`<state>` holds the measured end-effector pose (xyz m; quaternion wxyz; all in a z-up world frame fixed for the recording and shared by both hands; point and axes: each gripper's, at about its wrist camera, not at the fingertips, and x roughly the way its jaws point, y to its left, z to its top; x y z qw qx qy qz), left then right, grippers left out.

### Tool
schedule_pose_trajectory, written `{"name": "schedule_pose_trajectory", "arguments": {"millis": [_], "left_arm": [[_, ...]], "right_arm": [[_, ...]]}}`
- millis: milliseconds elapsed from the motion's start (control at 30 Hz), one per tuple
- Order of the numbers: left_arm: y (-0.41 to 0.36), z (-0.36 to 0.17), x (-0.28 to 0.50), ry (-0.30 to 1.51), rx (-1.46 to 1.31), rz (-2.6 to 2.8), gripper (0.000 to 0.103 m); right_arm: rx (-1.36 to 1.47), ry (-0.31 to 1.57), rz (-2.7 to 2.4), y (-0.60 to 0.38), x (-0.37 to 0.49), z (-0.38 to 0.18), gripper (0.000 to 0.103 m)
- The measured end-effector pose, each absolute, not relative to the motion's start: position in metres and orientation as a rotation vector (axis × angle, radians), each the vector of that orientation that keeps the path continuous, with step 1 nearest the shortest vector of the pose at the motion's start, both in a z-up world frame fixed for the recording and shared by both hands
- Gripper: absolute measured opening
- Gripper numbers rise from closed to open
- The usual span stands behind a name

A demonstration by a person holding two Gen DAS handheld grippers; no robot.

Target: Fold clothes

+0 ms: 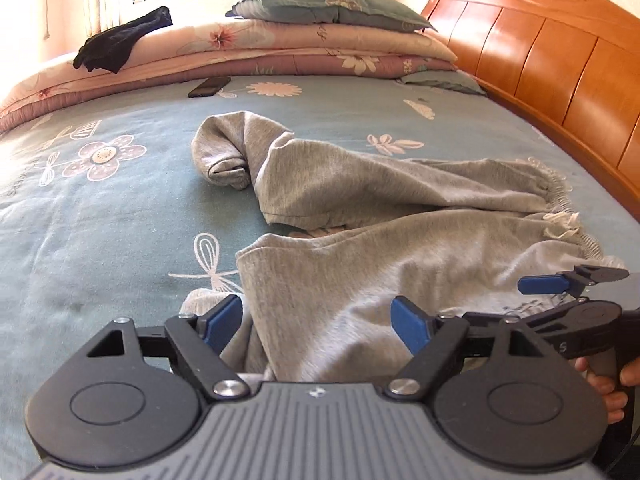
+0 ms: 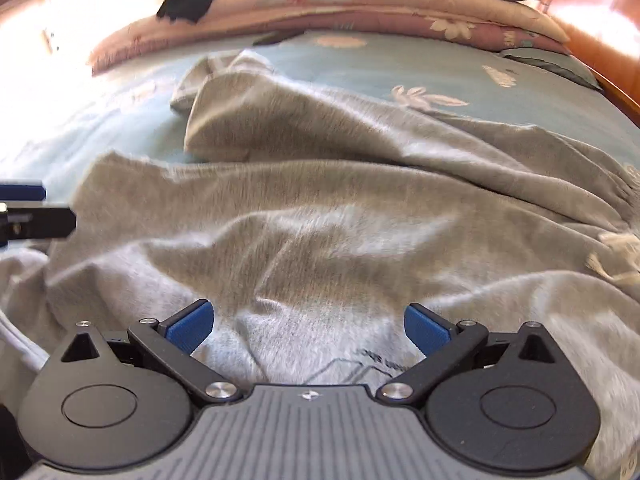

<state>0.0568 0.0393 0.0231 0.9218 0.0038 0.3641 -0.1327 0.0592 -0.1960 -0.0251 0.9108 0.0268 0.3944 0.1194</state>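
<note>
A crumpled grey garment [image 1: 380,200] [image 2: 340,200] lies spread over the teal flowered bedsheet [image 1: 100,208]. One rolled sleeve end [image 1: 224,160] points toward the far side, and a dark print [image 2: 380,360] shows on the near part. My left gripper [image 1: 316,320] is open just above the garment's near edge; grey cloth lies under the gap and the pads do not press it. My right gripper [image 2: 308,326] is open too, hovering over the printed area. In the left wrist view its blue pad [image 1: 544,283] shows at the right. The left gripper's finger [image 2: 36,222] shows at the left edge of the right wrist view.
A wooden headboard [image 1: 540,60] runs along the right. Folded pink quilts [image 1: 280,48] with a teal pillow [image 1: 332,6] on top are stacked at the far side, and a black garment [image 1: 120,44] is draped over them. A dark phone [image 1: 210,87] lies on the sheet. A hand [image 1: 612,392] grips the right tool.
</note>
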Motion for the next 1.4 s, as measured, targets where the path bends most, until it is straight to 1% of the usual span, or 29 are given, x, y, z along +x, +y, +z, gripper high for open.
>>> {"name": "schedule_pose_trajectory", "arguments": {"millis": [167, 200, 267, 333, 433, 533, 600, 633, 667, 700, 767, 833, 1000, 1033, 1067, 1133, 1167, 1200, 1233, 1400], "left_arm": [[0.026, 0.061, 0.007, 0.642, 0.016, -0.264, 0.083], [0.024, 0.067, -0.001, 0.627, 0.008, -0.27, 0.088], [0.019, 0.07, -0.009, 0.643, 0.001, -0.309, 0.092], [0.013, 0.067, -0.015, 0.657, 0.029, -0.335, 0.092], [0.007, 0.053, -0.017, 0.671, 0.095, -0.324, 0.092], [0.009, 0.039, -0.014, 0.698, 0.102, -0.335, 0.092], [0.012, 0.031, -0.012, 0.704, 0.091, -0.338, 0.092], [0.013, 0.028, -0.012, 0.709, 0.088, -0.337, 0.092], [0.014, 0.025, -0.013, 0.709, 0.083, -0.337, 0.092], [0.015, 0.022, -0.014, 0.708, 0.075, -0.34, 0.092], [0.015, 0.016, -0.012, 0.72, 0.053, -0.35, 0.092], [0.013, 0.01, -0.009, 0.736, 0.042, -0.362, 0.092], [0.001, 0.002, -0.005, 0.744, 0.076, -0.37, 0.092], [-0.001, 0.001, -0.004, 0.745, 0.074, -0.381, 0.092], [-0.004, 0.0, -0.004, 0.745, 0.072, -0.392, 0.092], [-0.01, -0.002, -0.003, 0.749, 0.076, -0.409, 0.092], [-0.012, -0.003, -0.002, 0.755, 0.08, -0.41, 0.092], [-0.014, -0.003, -0.002, 0.763, 0.087, -0.41, 0.092], [-0.015, -0.003, -0.002, 0.77, 0.094, -0.412, 0.092], [-0.013, 0.001, -0.01, 0.762, 0.143, -0.42, 0.092]], "right_arm": [[0.246, 0.627, 0.279, -0.26, -0.01, 0.034, 0.103], [0.283, 0.589, 0.258, -0.275, -0.022, 0.04, 0.103], [0.365, 0.567, 0.205, -0.306, -0.039, 0.045, 0.103], [0.433, 0.588, 0.144, -0.337, -0.046, 0.044, 0.103], [0.515, 0.633, 0.036, -0.38, -0.044, 0.033, 0.103], [0.594, 0.648, -0.083, -0.416, -0.039, 0.012, 0.102], [0.662, 0.668, -0.154, -0.439, -0.034, -0.007, 0.098], [0.706, 0.683, -0.176, -0.448, -0.031, -0.018, 0.093], [0.75, 0.698, -0.198, -0.457, -0.027, -0.03, 0.09], [0.791, 0.711, -0.214, -0.465, -0.024, -0.04, 0.089], [0.867, 0.728, -0.207, -0.471, -0.017, -0.059, 0.08], [0.94, 0.734, -0.193, -0.475, -0.011, -0.078, 0.078], [1.036, 0.624, -0.183, -0.475, -0.004, -0.091, 0.078], [1.055, 0.615, -0.175, -0.475, -0.002, -0.094, 0.074], [1.05, 0.626, -0.167, -0.472, 0.002, -0.096, 0.063], [0.996, 0.638, -0.153, -0.464, 0.009, -0.096, 0.055], [0.966, 0.645, -0.151, -0.46, 0.012, -0.095, 0.033], [0.923, 0.656, -0.167, -0.457, 0.015, -0.094, 0.017], [0.878, 0.662, -0.185, -0.456, 0.017, -0.09, 0.009], [0.789, 0.578, -0.192, -0.473, 0.021, -0.056, 0.008]]}}
